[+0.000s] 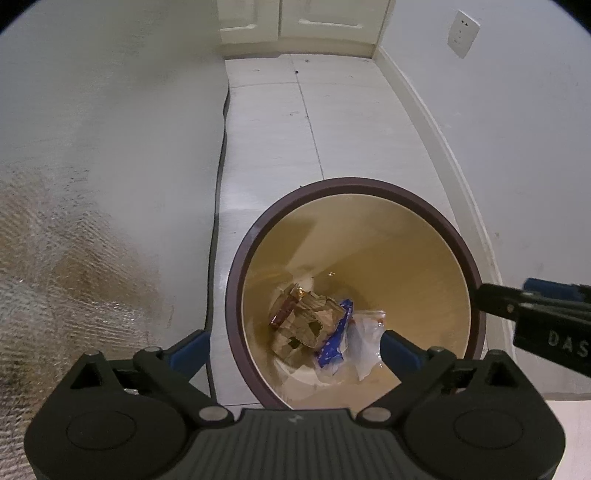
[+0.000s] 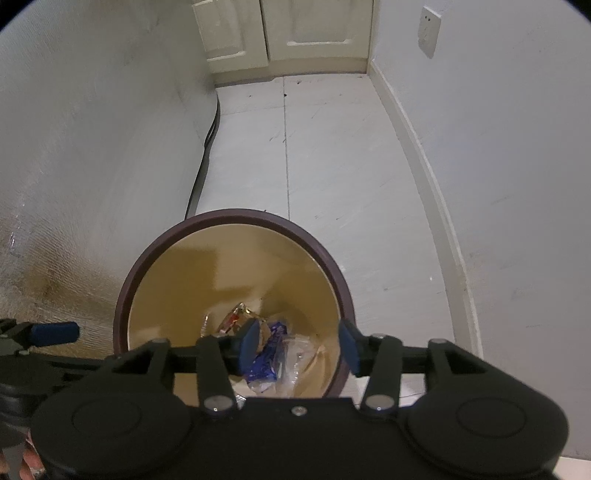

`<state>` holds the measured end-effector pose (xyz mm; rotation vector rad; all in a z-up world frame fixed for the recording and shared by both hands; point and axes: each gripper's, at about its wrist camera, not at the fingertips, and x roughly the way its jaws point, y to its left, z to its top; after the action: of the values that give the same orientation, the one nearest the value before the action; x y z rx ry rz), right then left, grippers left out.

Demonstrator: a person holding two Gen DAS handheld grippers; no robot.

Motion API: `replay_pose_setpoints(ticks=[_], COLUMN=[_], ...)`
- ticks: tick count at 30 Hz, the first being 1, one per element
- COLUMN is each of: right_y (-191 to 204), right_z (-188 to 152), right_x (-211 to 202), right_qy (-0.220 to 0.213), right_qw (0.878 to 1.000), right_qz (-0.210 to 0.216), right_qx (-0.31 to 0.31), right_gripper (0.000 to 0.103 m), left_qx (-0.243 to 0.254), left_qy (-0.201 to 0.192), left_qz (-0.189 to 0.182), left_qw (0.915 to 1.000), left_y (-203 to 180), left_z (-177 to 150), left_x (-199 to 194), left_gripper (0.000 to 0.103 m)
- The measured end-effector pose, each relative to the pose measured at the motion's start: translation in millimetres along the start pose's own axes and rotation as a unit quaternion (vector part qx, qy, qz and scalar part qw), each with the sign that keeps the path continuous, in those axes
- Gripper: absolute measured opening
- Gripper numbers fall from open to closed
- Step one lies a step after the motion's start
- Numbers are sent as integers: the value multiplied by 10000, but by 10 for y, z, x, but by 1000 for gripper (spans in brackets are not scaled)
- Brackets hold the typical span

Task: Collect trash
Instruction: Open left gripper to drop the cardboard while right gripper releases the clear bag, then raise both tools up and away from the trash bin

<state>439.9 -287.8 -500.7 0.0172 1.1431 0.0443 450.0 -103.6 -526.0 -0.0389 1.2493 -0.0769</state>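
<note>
A round bin with a dark brown rim [image 1: 232,291] [image 2: 121,310] and tan inside stands on the floor below both grippers. At its bottom lie crumpled brown paper [image 1: 306,319], a blue wrapper [image 1: 337,338] [image 2: 267,363], clear plastic [image 1: 365,341] [image 2: 300,356] and a red-gold wrapper [image 1: 285,310] [image 2: 236,316]. My left gripper [image 1: 295,350] hangs over the bin's near edge, jaws wide open and empty. My right gripper [image 2: 300,345] also hovers above the bin, jaws apart with nothing between the pads. Each gripper shows in the other's view: the right gripper [image 1: 517,301], the left gripper [image 2: 55,332].
White tile floor [image 1: 280,122] runs back to cream cabinet doors [image 1: 306,22]. A pale wall with a shiny textured patch [image 1: 66,240] closes the left side, with a dark cable [image 1: 221,147] along its foot. On the right are a baseboard [image 1: 436,140] and a wall socket [image 1: 462,33].
</note>
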Motion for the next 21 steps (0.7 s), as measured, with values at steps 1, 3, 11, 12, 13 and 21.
replay_pose_setpoints(ticks=[1, 3, 11, 12, 13, 21], right_y=[-6, -13, -77, -79, -89, -151], right_z=[-5, -23, -107, -116, -132, -314], right_x=[-17, -66, -205, -222, -248, -413], right_qy=[-5, -22, -48, -62, -77, 36], right_qw=[10000, 10000, 9998, 9996, 9994, 9976], right_qz=[-11, -44, -210, -277, -344, -698], right_qx=[-17, -40, -35, -30, -29, -14], right_gripper=[59, 65, 84, 89, 93, 103], left_qx=[-13, 13, -92, -65, -45, -82], left_qy=[2, 4, 33, 15, -2, -15], left_qz=[51, 121, 314, 354, 384, 428], left_qw=[10000, 9999, 9995, 9994, 9993, 9990], left_y=[4, 16, 113, 111, 111, 175], left_z=[-15, -42, -165, -176, -194, -382], left_x=[-17, -51, -216, -249, -277, -510], left_gripper=[101, 103, 103, 103, 103, 103])
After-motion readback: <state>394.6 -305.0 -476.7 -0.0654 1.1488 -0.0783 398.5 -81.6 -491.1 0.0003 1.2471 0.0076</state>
